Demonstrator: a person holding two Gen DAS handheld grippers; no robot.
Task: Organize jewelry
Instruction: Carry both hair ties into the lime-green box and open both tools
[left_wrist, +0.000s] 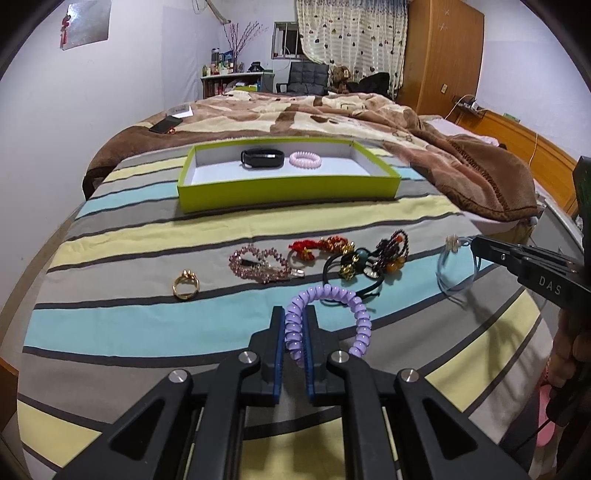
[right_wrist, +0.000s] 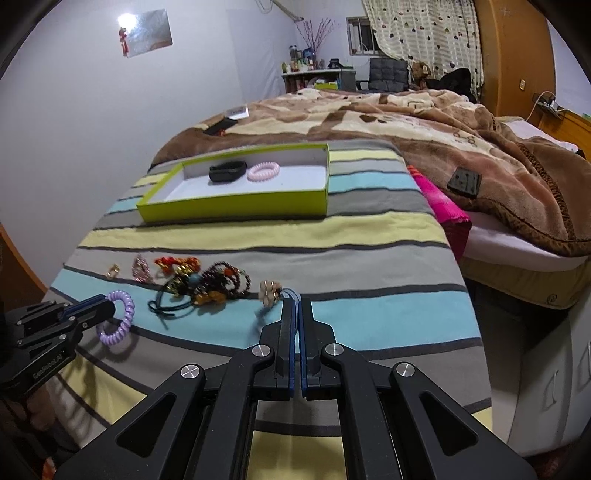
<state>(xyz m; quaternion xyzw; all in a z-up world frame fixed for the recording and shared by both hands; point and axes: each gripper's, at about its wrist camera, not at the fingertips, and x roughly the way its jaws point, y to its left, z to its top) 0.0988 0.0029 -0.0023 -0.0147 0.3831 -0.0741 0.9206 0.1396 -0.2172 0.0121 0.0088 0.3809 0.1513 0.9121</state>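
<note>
On the striped blanket (left_wrist: 221, 221), toward its far edge: a lime-green tray (left_wrist: 288, 194) holding a black band (left_wrist: 262, 158) and pink coil tie (left_wrist: 305, 159), side by side. Near the front edge: gold ring (left_wrist: 186, 284), pink beaded bracelet (left_wrist: 258, 263), red knotted cord (left_wrist: 317, 246), a tangle of dark beaded pieces (left_wrist: 369, 258). Left gripper (left_wrist: 294, 314), jaws nearly closed, pinches a purple coil tie (left_wrist: 332, 314). Right gripper (right_wrist: 296, 306), jaws almost together, clamps a blue cord bracelet (left_wrist: 448, 269) with pale charm.
</note>
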